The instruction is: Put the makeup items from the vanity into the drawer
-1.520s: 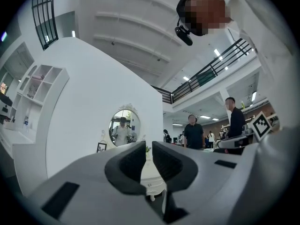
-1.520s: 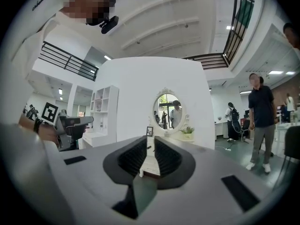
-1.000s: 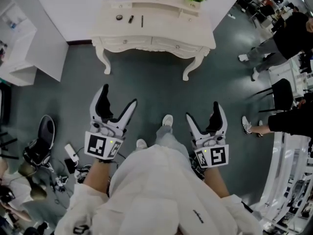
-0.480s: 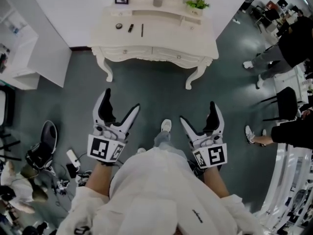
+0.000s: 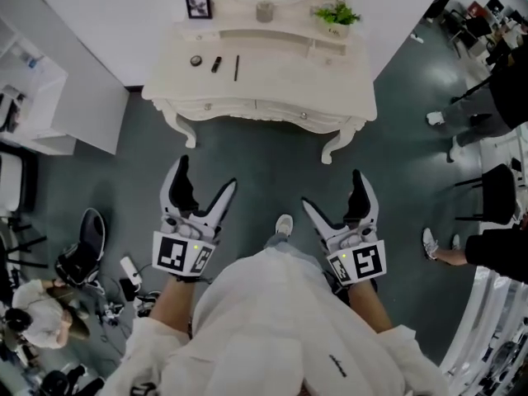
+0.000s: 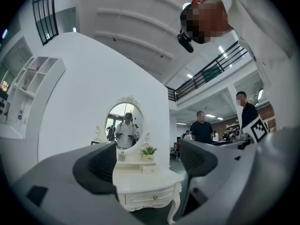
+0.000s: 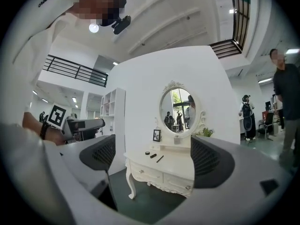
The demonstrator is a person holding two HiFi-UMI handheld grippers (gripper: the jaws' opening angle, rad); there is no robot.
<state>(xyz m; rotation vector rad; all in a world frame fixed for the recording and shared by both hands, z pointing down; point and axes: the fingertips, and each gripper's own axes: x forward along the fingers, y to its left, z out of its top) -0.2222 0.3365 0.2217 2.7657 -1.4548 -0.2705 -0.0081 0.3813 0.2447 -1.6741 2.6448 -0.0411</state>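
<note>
A cream vanity [image 5: 272,77] stands against the white wall ahead, its two front drawers [image 5: 256,110] shut. On its top at the left lie a small round compact [image 5: 195,60], a short black tube [image 5: 216,63] and a thin dark pencil [image 5: 236,67]. The same items show in the right gripper view as the compact [image 7: 147,153], the tube [image 7: 153,155] and the pencil [image 7: 160,159]. My left gripper [image 5: 205,178] and right gripper [image 5: 334,192] are held over the floor well short of the vanity, both open and empty. The left gripper view faces the vanity [image 6: 145,184] and its oval mirror [image 6: 124,130].
A picture frame [image 5: 198,4], a cup [image 5: 264,11] and a potted plant [image 5: 337,15] stand on the vanity's back shelf. A white shelf unit [image 5: 37,97] is at the left. Cables and gear [image 5: 124,279] lie on the floor at lower left. People and chairs [image 5: 495,196] are at the right.
The vanity has come nearer and lower in the head view as the person walks toward it. Both grippers stay open and empty in front of the body.
</note>
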